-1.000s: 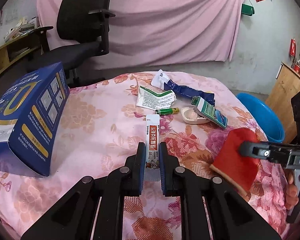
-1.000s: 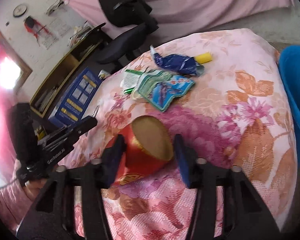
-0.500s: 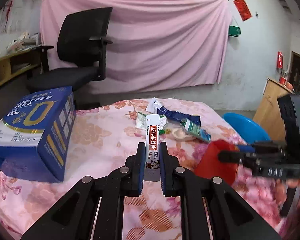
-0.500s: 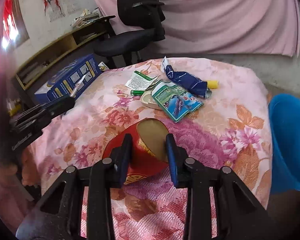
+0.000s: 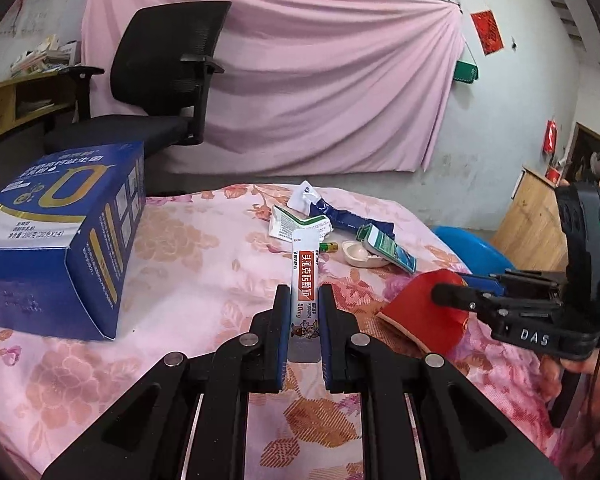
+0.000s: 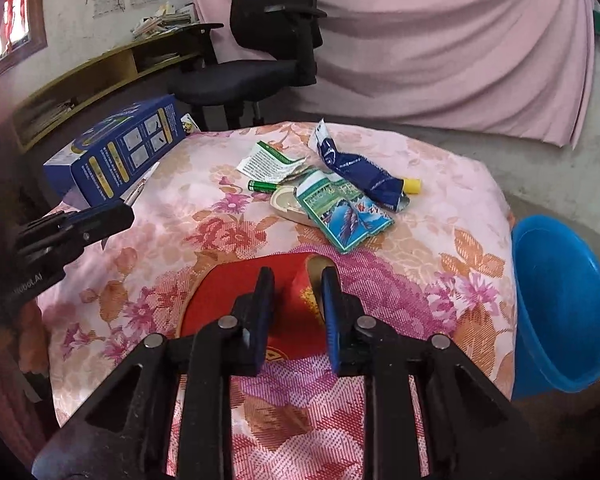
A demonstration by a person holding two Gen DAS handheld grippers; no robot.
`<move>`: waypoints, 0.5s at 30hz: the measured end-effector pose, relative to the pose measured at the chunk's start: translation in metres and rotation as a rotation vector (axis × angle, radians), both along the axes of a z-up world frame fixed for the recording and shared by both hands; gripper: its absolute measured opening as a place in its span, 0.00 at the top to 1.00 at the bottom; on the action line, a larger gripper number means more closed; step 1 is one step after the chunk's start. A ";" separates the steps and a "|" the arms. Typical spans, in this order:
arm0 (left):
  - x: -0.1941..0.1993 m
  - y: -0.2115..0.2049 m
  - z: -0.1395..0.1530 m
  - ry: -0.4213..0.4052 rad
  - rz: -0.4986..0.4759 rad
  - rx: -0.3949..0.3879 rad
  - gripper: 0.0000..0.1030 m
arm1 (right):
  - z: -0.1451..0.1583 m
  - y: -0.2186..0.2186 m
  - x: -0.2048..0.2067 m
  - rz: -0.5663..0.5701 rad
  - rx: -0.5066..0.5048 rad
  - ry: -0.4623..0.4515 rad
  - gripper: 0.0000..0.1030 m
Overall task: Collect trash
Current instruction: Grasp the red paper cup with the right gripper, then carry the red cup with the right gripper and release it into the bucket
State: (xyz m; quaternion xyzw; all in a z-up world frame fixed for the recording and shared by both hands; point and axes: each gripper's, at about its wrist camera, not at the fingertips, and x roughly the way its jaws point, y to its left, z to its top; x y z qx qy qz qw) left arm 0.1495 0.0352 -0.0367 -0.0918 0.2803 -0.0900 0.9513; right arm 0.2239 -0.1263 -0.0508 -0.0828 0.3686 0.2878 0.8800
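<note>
On the flowered tablecloth (image 5: 188, 280) of the round table, a blue carton (image 5: 60, 248) lies at the left edge, and I use it as the landmark. To the right of the blue carton, the left gripper (image 5: 304, 300) pinches a narrow white sachet with a red label (image 5: 305, 276); its two blue-padded jaws press on the lower part of the sachet, which stands upright and is off the cloth. Further right from the carton, near the opposite edge of the table, the right gripper (image 6: 296, 292) has its jaws pressed onto a flattened red paper cup (image 6: 236, 292), whose beige inside shows at the open mouth. In the left wrist view the cup seems raised a little over the cloth, but I cannot tell this for sure.

Behind both grippers, on the far side of the table from the carton, a small heap of trash lies on the cloth: a white and green torn packet (image 6: 268, 162), a green battery (image 6: 262, 186), a pale shallow dish (image 6: 286, 202), a green printed box (image 6: 342, 212) that leans on the dish, and a crumpled dark blue wrapper (image 6: 360, 172) with a yellow piece (image 6: 412, 186) just beside its end. A blue plastic basin (image 6: 560, 304) stands off the table, on the side opposite to the carton. A black office chair (image 5: 160, 80) is behind the carton, before a pink curtain (image 5: 320, 92).
</note>
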 end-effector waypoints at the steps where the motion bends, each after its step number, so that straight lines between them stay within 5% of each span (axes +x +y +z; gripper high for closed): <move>1: -0.001 0.000 0.003 -0.002 0.005 -0.012 0.90 | 0.001 0.000 -0.001 -0.004 0.001 -0.007 0.54; 9: -0.017 -0.020 0.020 -0.121 0.017 0.075 0.90 | 0.015 -0.018 -0.011 -0.054 0.083 -0.092 0.64; 15: -0.015 -0.037 0.018 -0.129 -0.005 0.096 0.90 | 0.022 -0.028 -0.017 -0.057 0.144 -0.125 0.68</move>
